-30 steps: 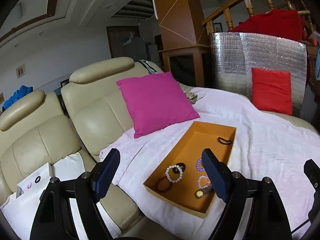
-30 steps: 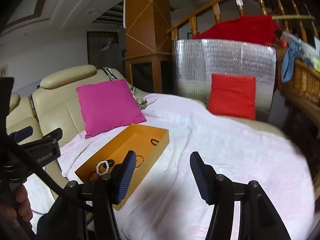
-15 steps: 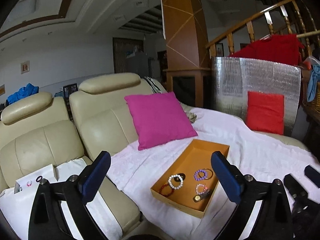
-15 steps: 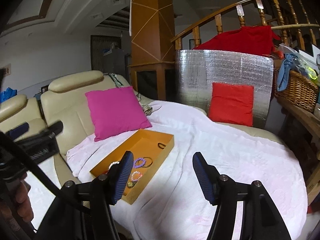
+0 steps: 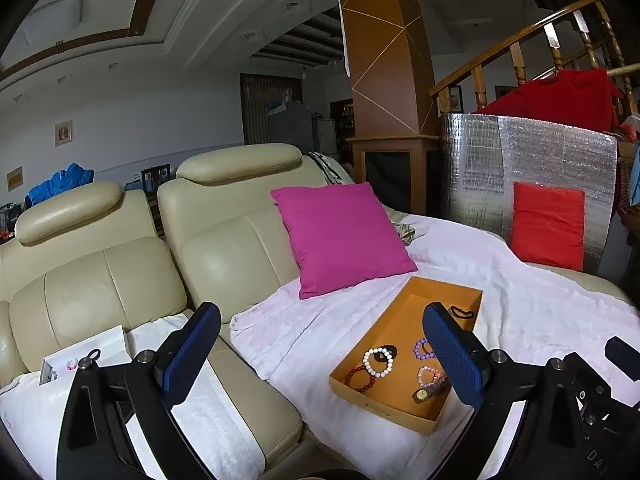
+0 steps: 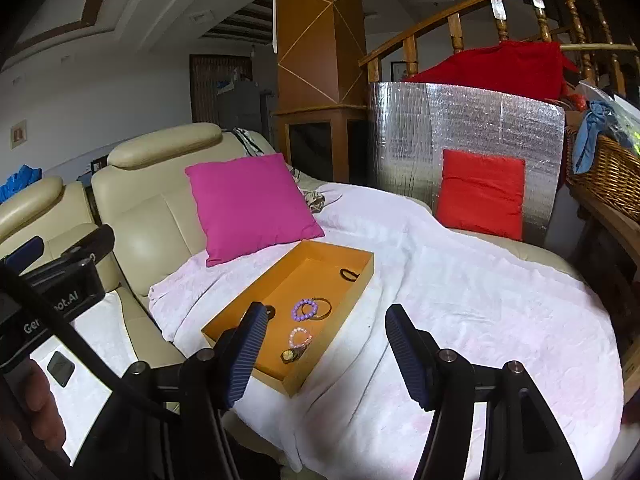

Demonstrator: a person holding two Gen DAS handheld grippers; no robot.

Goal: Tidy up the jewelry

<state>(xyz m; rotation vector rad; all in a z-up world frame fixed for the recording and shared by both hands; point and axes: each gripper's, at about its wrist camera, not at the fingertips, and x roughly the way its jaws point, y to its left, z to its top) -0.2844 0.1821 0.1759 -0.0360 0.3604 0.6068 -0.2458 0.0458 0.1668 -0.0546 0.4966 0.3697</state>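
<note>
Hovering above sofa: left tongs [image 5: 320,354] wide, empty; right tongs [image 6: 326,350] wide, empty. Bracelets and watch [image 5: 425,393] grouped in orange tray [image 5: 382,408] on pink blanket [image 6: 480,300], within reach. White box [image 5: 86,354] at left holds small items, possibly rings.

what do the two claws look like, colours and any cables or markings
Both are alike: the left claw and right claw each have two flat fingers with dark blue ribbed pads on black frames, joined by silver round bolts. In the right wrist view the left unit's black body bears partly hidden white lettering, and a black cable runs across it.
</note>
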